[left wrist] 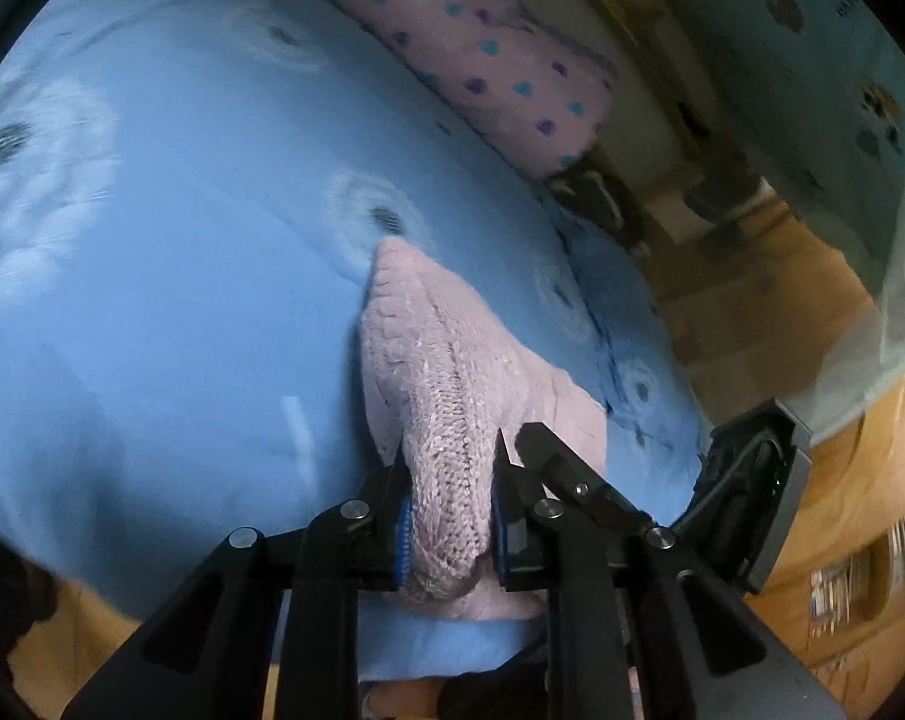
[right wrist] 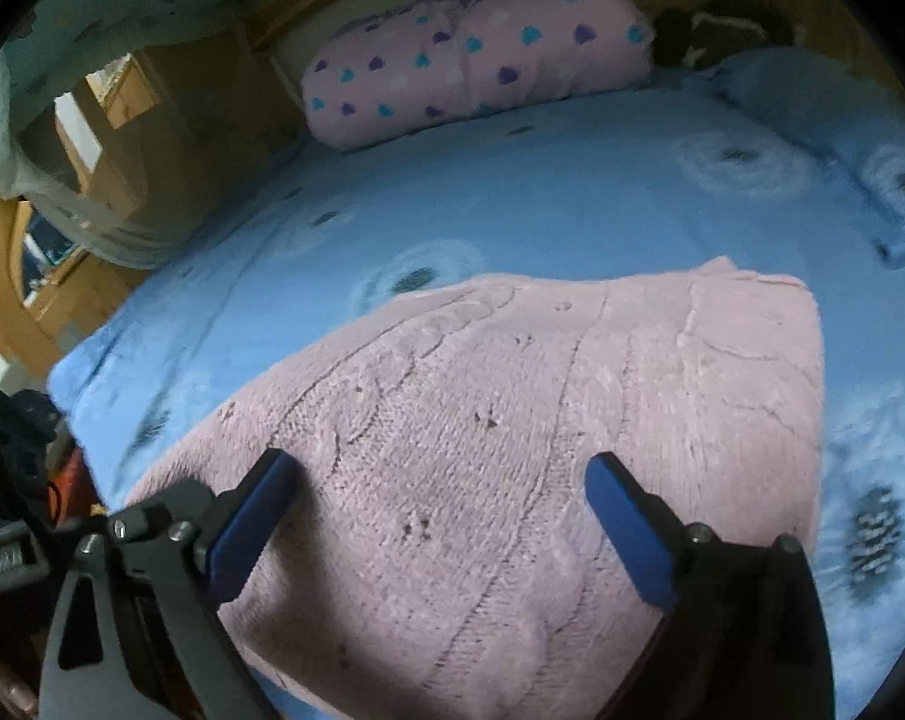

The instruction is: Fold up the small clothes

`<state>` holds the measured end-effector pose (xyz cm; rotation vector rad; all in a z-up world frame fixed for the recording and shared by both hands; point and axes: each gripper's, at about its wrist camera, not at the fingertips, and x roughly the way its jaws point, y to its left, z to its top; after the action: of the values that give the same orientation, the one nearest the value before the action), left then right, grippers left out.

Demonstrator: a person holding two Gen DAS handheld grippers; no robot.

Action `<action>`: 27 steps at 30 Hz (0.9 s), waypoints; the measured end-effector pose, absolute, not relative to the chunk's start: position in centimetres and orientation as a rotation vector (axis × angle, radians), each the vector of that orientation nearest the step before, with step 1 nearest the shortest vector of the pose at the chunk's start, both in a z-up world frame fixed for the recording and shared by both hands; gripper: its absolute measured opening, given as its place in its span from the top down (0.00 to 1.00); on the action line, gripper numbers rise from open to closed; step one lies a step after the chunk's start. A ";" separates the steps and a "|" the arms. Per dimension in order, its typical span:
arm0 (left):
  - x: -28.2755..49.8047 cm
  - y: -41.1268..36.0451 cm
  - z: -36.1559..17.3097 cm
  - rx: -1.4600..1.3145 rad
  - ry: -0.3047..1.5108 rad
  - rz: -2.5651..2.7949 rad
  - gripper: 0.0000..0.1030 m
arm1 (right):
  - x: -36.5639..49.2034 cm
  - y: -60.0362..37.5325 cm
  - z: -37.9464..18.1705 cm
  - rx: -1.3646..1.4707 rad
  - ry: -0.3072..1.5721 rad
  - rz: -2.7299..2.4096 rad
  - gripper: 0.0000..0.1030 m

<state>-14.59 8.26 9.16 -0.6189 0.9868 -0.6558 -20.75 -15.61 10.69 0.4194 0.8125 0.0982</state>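
A pale pink knitted garment [right wrist: 512, 420] lies on the blue bedsheet [right wrist: 572, 192]. In the left wrist view my left gripper [left wrist: 449, 462] is shut on a bunched edge of the pink knit [left wrist: 434, 360] and holds it a little above the sheet [left wrist: 182, 300], near the bed's front edge. In the right wrist view my right gripper [right wrist: 440, 474] is open, its blue-padded fingers [right wrist: 623, 510] spread wide just above the flat middle of the garment. Nothing is between its pads.
A pink pillow with blue and purple hearts [right wrist: 470, 66] lies at the back of the bed; it also shows in the left wrist view [left wrist: 470, 54]. A blue pillow [right wrist: 842, 132] lies at the back right. Wooden furniture [right wrist: 92, 138] stands left of the bed.
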 end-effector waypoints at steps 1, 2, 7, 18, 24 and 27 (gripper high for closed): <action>-14.8 8.6 9.0 -0.616 0.994 -0.641 1.00 | -20.5 -14.8 10.6 0.397 0.820 0.106 0.03; -14.9 8.8 8.5 -0.605 1.013 -0.623 1.00 | -20.5 -14.1 10.6 0.373 0.825 0.108 0.03; -15.0 8.2 6.1 -0.568 1.093 -0.571 0.95 | -19.3 -12.5 10.6 0.310 0.875 0.077 0.02; -15.8 8.3 6.5 -0.514 1.112 -0.499 0.74 | -19.8 -17.7 15.4 0.218 0.745 -0.164 0.05; -17.8 7.7 12.1 -0.328 0.881 -0.451 0.62 | -20.2 -29.1 9.7 0.671 0.904 -0.248 0.04; -17.8 7.0 13.8 -0.293 0.817 -0.453 0.51 | -20.9 -30.0 7.0 0.768 0.975 -0.216 0.04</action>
<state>-17.76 6.97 13.83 -0.2926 0.8175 -0.4533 -20.90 -30.00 6.97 0.7683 0.9750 -0.2158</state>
